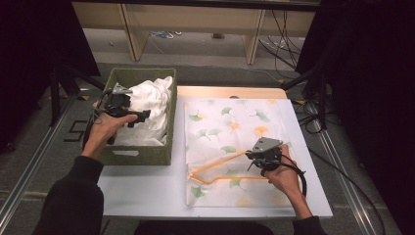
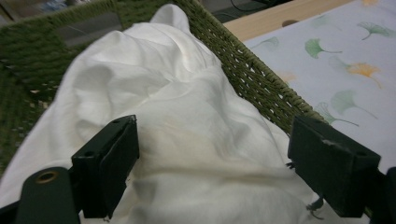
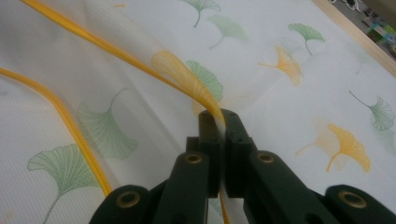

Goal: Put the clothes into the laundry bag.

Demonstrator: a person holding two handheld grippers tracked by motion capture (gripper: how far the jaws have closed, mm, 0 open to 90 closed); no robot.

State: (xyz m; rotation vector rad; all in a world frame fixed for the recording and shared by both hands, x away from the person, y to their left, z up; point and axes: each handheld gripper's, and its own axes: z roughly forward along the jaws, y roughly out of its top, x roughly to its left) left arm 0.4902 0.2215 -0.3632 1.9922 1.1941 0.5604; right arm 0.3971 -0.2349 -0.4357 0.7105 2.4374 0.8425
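The right gripper [image 3: 223, 122] clenches the orange-trimmed edge of the leaf-printed mesh bag [image 1: 235, 142]; the left gripper [image 2: 212, 163] hangs released over crumpled white cloth [image 2: 187, 121] in the green woven basket [image 1: 142, 152].

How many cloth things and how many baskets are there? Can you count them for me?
White cloth in the basket: 1
Mesh bag with leaf print on the table: 1
Green basket: 1
Total: 3

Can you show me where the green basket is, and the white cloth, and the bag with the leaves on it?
green basket [image 1: 139, 155], high view, front wall.
white cloth [image 2: 187, 107], left gripper view, middle folds.
leaf-print bag [image 1: 235, 122], high view, flat upper part.
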